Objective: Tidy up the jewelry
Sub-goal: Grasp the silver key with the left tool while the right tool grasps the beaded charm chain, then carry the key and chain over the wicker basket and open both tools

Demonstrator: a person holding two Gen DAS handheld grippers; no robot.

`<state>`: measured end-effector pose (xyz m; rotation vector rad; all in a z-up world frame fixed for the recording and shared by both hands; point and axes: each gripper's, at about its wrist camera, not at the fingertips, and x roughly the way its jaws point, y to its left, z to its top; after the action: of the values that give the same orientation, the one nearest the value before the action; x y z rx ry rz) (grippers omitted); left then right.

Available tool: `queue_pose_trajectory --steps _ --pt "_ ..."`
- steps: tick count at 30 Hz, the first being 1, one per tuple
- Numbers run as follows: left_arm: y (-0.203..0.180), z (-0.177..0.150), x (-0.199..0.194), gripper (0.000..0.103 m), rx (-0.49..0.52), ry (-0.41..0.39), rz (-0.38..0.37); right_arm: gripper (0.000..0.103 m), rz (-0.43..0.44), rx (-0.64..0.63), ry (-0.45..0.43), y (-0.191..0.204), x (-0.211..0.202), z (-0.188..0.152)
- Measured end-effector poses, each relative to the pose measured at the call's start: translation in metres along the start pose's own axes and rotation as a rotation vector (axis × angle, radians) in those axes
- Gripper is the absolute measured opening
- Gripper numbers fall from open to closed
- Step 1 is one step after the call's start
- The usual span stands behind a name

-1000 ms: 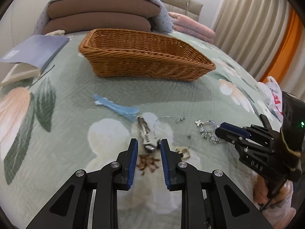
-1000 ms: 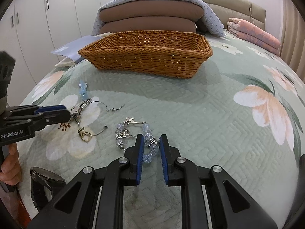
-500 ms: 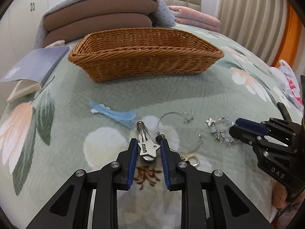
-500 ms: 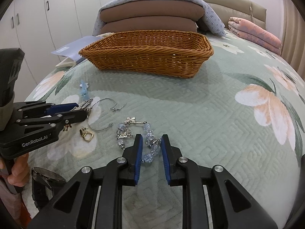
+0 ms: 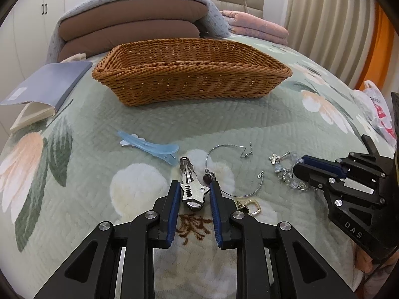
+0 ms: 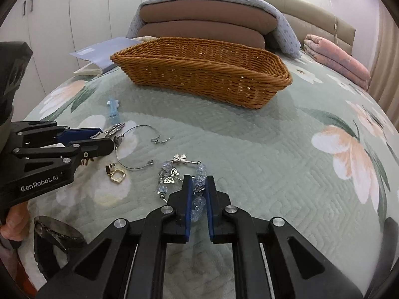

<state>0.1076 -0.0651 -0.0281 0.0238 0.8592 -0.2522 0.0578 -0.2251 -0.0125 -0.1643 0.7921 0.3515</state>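
I have left gripper [image 5: 192,194] clamped on star hair clip [image 5: 191,186], right gripper [image 6: 198,194] clamped on bead bracelet [image 6: 174,172], both on bedspread [image 5: 249,114]. Risk: bracelet snags, slips before wicker basket [image 5: 189,84].

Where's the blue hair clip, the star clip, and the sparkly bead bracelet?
blue hair clip [image 5: 149,147]: left wrist view, middle of its long body.
star clip [image 5: 194,191]: left wrist view, on the silver star, between the left tongs.
bead bracelet [image 6: 172,172]: right wrist view, on a butterfly charm ahead of the right tongs.
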Motion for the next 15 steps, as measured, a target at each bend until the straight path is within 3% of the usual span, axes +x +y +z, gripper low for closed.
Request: queue_pose_trajectory --steps 7,15 --pt "0.012 -0.001 -0.009 0.024 -0.048 -0.036 -0.059 0.011 0.129 0.082 -0.053 -0.018 -0.016 0.000" --pt "0.016 -0.001 -0.012 0.024 -0.070 -0.056 -0.103 0.011 0.364 0.252 -0.067 -0.047 -0.022 0.002"
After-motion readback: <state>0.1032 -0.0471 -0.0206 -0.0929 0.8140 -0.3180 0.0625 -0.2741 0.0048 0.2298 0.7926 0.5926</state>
